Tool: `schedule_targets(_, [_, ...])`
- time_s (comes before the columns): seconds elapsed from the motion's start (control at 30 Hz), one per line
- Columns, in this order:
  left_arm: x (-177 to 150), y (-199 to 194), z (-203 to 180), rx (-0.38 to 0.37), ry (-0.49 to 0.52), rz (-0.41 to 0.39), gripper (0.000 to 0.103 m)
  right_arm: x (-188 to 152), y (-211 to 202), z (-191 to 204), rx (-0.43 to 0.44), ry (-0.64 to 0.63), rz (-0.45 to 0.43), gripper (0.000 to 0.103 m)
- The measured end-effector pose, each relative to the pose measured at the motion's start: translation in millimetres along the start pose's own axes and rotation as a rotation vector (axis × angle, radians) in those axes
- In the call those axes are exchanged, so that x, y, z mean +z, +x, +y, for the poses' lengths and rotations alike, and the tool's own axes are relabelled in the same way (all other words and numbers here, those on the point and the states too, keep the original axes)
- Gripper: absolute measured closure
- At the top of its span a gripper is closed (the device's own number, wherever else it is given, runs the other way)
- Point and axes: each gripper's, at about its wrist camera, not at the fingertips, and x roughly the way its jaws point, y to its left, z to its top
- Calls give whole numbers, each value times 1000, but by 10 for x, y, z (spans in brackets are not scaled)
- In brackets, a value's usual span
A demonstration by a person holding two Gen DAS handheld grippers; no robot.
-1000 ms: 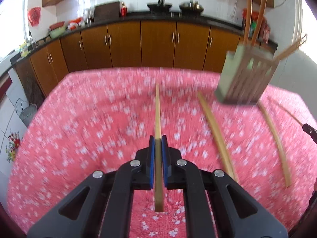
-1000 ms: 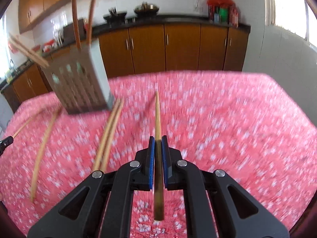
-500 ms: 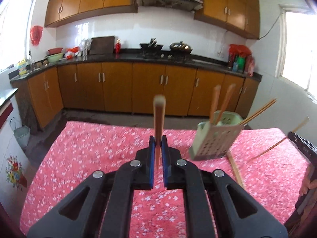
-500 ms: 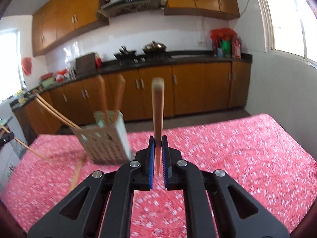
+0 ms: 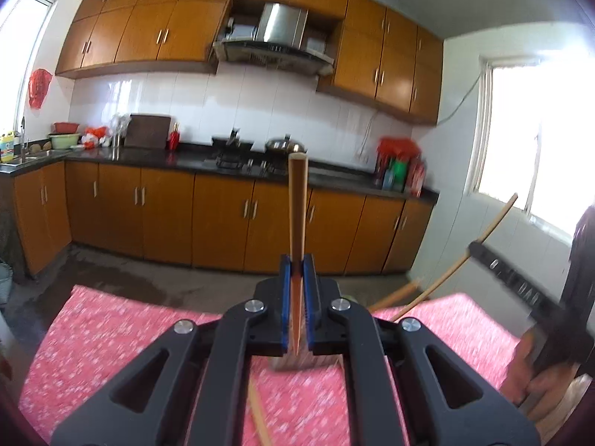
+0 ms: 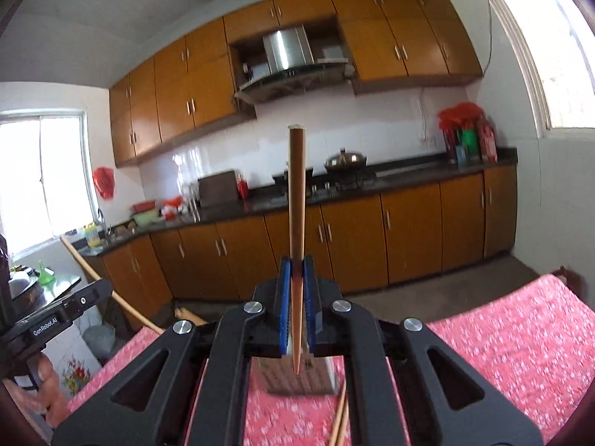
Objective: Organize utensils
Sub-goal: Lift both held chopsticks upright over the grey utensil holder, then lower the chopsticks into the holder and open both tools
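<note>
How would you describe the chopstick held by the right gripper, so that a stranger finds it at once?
Start at the table with the pink flowered cloth. Above its near part, the right gripper is shut on one chopstick. Unlike the chopsticks lying flat on the cloth, it stands almost upright, blunt end up, between blue pads.

A home kitchen: wooden cabinets (image 5: 223,215), range hood (image 5: 275,37), stove with what looks like a wok (image 6: 346,160)

My left black two-finger gripper (image 5: 297,271) and right black two-finger gripper (image 6: 296,273) share blue ribbed pads, silver pivot screws, triangular cut-outs; white "GenRobot.AI" lettering marks one side.
</note>
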Motion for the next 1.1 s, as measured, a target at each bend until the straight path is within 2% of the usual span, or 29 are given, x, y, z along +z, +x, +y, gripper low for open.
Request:
schedule_targets(0.13, [173, 181, -136, 2, -23, -64, 95, 42, 239, 31, -24, 1, -39, 95])
schedule_targets(0.27, [150, 473, -192, 22, -23, -68, 95, -25, 485, 25, -43, -3, -26, 95])
schedule_targets(0.43, [-80, 892, -138, 47, -28, 9, 95, -191, 793, -13, -43, 3, 47, 95])
schedule_targets(0.6, [-210, 1059, -12, 45, -61, 65, 95, -302, 846, 25, -38, -14, 81, 95])
schedule_targets(0.73, [-187, 1013, 47, 44, -72, 59, 94, -295, 814, 27, -48, -18, 81, 93])
schedule_targets(0.87, [-114, 905, 67, 40, -77, 36, 88, -236, 735, 46, -54, -23, 68, 93])
schedule_targets(0.9, [-88, 842, 77, 41, -80, 24, 87, -211, 683, 39, -56, -24, 57, 93])
schedule_targets(1.0, [-32, 593, 127, 44, -90, -22, 83, -164, 484, 2, -79, -21, 22, 82])
schedule_targets(1.1, [-56, 299, 296, 79, -105, -53, 78, -178, 278, -164, -129, -9, 19, 82])
